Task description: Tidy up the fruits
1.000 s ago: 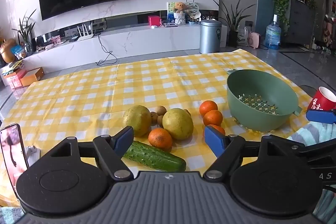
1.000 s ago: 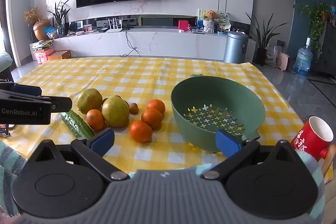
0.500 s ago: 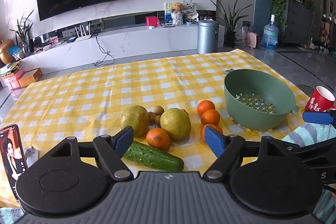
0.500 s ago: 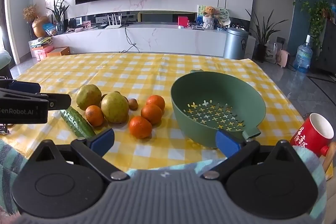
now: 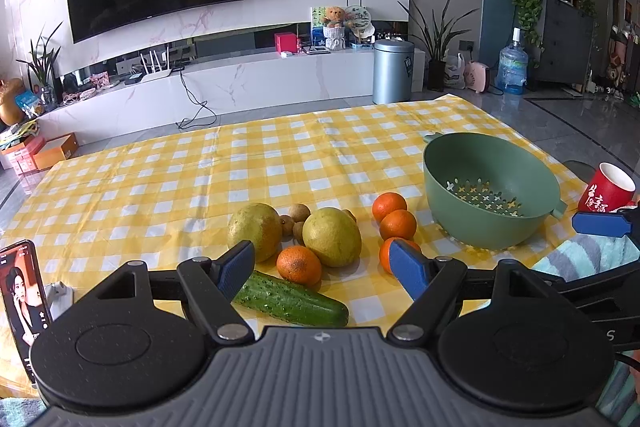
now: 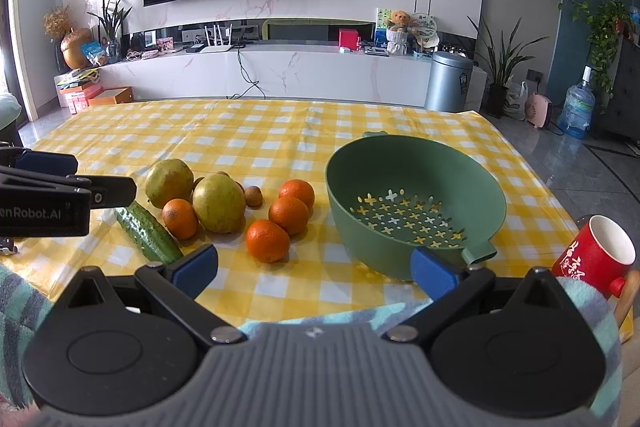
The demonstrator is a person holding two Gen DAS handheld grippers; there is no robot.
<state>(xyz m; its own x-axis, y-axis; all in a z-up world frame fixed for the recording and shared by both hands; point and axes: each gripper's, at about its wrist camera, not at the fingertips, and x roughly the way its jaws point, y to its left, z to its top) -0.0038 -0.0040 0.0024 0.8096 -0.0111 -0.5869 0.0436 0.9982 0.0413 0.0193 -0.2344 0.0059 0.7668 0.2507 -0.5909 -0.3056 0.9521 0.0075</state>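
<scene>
A green colander bowl (image 5: 490,203) (image 6: 412,203) stands empty at the right of the yellow checked cloth (image 5: 200,179). Left of it lie two yellow-green pears (image 5: 332,237) (image 6: 218,203), several oranges (image 5: 394,225) (image 6: 290,215), small brown fruits (image 5: 298,215) and a cucumber (image 5: 290,299) (image 6: 146,233). My left gripper (image 5: 322,269) is open and empty, just short of the cucumber and one orange (image 5: 298,265). My right gripper (image 6: 314,269) is open and empty, near the front edge before the colander.
A red mug (image 5: 606,189) (image 6: 596,255) stands right of the colander. A phone (image 5: 24,303) leans at the front left. A striped towel (image 6: 24,307) lies under the grippers. The left gripper's body (image 6: 52,199) juts in at the left of the right wrist view.
Both views have drifted slightly, so the fruits and colander sit a little differently in frame. Both grippers stay open and nothing on the table has moved.
</scene>
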